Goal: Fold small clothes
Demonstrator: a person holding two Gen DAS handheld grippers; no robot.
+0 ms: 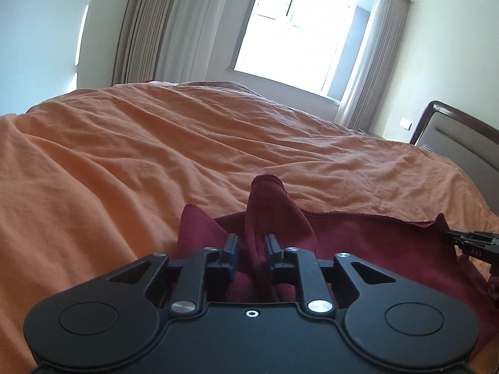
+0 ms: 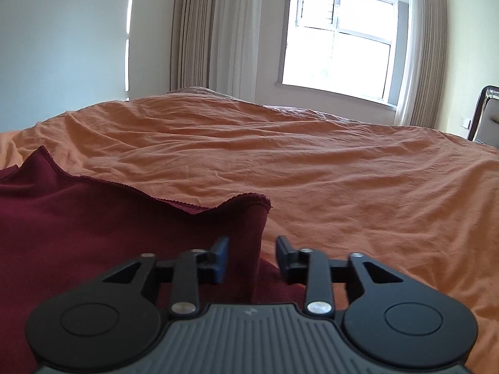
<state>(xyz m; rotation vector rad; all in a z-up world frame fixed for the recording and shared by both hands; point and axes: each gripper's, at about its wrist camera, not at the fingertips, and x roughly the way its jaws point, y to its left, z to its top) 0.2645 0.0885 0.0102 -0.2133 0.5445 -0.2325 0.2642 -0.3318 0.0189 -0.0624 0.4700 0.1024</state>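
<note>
Maroon knit garment (image 2: 93, 218), stitched hem, on rumpled orange bedsheet (image 2: 343, 171)

Your left gripper (image 1: 252, 249) sits at the cloth's (image 1: 358, 243) left end w/ a raised fold btwn its parted jaws. Your right gripper (image 2: 252, 257) is at the right end, a standing corner btwn its jaws. Cloth lies on the bed (image 1: 156, 155). Window (image 2: 340, 40) behind the bed, headboard (image 1: 461, 143) to the right.
</note>
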